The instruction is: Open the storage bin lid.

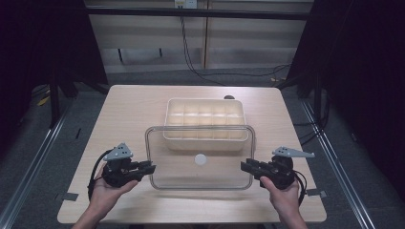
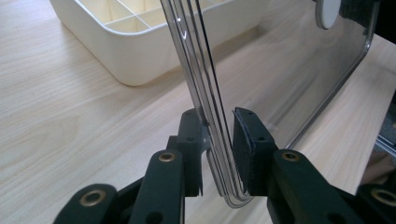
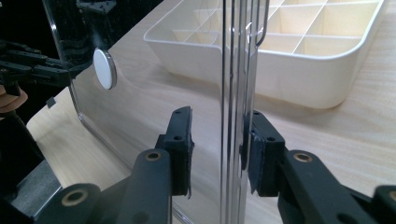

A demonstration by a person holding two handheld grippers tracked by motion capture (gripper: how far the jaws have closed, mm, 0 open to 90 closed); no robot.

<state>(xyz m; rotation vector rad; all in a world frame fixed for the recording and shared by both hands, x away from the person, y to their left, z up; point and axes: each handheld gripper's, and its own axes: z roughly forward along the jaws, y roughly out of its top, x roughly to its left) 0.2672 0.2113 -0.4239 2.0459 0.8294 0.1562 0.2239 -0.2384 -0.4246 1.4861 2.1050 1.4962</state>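
Straddling one clear lid (image 1: 200, 160): two grippers; one divided tray (image 1: 205, 124).

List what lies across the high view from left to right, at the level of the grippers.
Left gripper → clear lid with its white round knob at mid-span → right gripper.

I see pale wood worktop (image 1: 129, 109), rounded corners, bare along near edge. Grey floor around it. Metal rails (image 1: 43, 138) run along both sides. Black cable (image 1: 188, 52) hangs down pale back wall (image 1: 143, 28), trails across floor behind worktop. Dark curtains (image 1: 367, 71) flank scene.
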